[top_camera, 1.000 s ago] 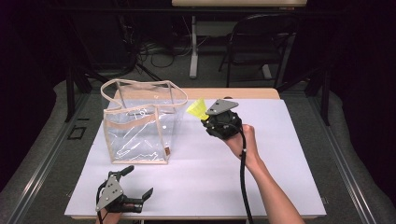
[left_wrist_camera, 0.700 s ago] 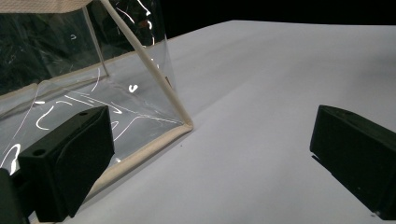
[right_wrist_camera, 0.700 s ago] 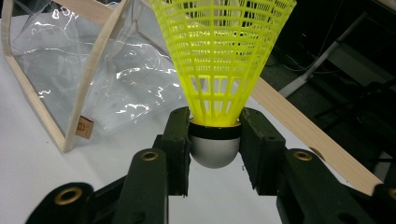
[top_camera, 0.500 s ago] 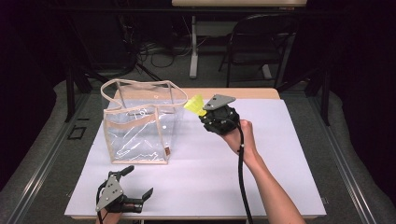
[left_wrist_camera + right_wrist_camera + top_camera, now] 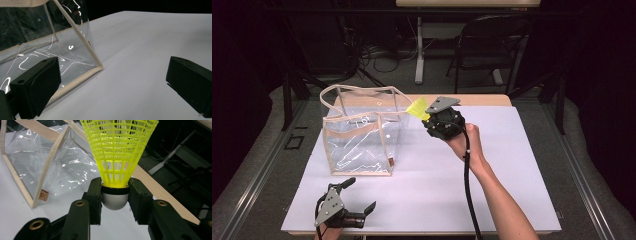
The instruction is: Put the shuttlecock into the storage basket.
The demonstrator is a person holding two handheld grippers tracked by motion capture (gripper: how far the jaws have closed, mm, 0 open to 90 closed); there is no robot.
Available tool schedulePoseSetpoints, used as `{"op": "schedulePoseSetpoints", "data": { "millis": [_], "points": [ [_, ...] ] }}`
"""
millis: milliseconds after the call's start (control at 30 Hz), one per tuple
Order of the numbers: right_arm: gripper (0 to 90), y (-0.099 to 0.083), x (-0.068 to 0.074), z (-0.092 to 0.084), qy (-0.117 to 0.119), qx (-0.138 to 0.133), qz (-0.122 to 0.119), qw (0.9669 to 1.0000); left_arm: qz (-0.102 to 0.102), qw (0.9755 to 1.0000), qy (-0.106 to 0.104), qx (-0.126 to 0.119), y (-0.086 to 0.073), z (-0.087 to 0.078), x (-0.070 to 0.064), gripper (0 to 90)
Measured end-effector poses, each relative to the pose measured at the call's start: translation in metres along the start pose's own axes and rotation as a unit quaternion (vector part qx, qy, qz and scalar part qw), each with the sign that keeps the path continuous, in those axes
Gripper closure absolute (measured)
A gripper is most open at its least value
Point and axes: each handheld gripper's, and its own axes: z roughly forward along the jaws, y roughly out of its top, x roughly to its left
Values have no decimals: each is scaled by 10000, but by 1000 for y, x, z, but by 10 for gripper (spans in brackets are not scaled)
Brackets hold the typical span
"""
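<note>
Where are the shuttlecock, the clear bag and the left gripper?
shuttlecock (image 5: 117, 150), right gripper view, yellow skirt.
clear bag (image 5: 357, 142), high view, front wall.
left gripper (image 5: 359, 197), high view, between its jaws.

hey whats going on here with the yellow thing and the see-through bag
A person works at a white table with a gripper in each hand. The right gripper is shut on a yellow shuttlecock, gripping its rounded cap, and holds it up beside the top rim of a clear bag that stands open on the table. The shuttlecock is not yet in the bag. The left gripper rests low near the table's front edge, jaws open, holding nothing.
</note>
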Motion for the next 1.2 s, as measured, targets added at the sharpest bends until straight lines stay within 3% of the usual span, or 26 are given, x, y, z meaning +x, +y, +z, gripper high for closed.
{"op": "schedulePoseSetpoints", "data": {
  "millis": [1200],
  "points": [
    [648, 44, -1, 13, -30, 3, -212, 9998, -14, 10000, -5, -24, 0, 0, 0, 0]
  ]
}}
